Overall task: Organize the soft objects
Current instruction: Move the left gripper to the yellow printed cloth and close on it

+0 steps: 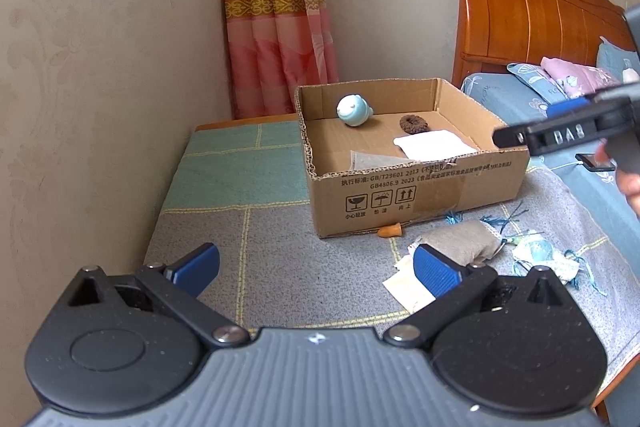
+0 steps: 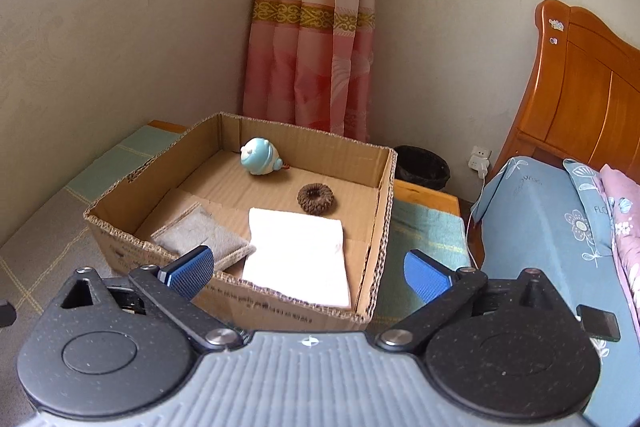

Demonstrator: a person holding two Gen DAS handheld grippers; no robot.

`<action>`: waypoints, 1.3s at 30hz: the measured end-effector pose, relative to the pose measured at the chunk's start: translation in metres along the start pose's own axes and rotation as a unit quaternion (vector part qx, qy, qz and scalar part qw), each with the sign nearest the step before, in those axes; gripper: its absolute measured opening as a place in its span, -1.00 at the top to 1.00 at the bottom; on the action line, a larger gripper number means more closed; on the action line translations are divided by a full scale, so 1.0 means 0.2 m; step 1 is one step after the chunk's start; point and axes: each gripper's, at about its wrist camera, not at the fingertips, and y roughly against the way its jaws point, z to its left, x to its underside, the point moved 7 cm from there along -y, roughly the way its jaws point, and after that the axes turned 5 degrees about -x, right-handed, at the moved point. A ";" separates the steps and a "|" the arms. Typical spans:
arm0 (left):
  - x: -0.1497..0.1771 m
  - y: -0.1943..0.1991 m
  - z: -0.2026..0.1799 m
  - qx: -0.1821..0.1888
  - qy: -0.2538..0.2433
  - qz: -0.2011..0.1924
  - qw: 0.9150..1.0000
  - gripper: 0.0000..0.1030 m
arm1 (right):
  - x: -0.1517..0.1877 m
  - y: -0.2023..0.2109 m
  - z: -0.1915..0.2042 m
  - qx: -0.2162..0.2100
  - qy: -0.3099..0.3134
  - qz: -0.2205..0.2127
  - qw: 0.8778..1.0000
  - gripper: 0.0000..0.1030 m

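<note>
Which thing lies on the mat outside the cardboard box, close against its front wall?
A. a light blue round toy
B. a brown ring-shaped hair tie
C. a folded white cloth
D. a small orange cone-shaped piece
D: the small orange piece lies on the mat against the front wall of the cardboard box, while the other three lie inside the box.

Brown cardboard box (image 2: 240, 303), pale-blue plush toy (image 2: 262, 159)
</note>
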 end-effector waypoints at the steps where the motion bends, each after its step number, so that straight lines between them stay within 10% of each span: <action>1: 0.00 0.00 0.00 0.001 -0.001 0.000 1.000 -0.99 | 0.04 0.01 0.00 -0.001 -0.002 0.004 1.000 -1.00; 17: 0.06 -0.04 -0.14 0.023 -0.028 0.033 0.999 -0.99 | 0.59 0.02 0.07 0.004 -0.035 0.084 0.996 -1.00; 39: 0.11 -0.40 -0.48 0.066 -0.089 0.104 0.988 -0.99 | 0.72 0.00 0.03 -0.022 -0.039 0.076 0.996 -1.00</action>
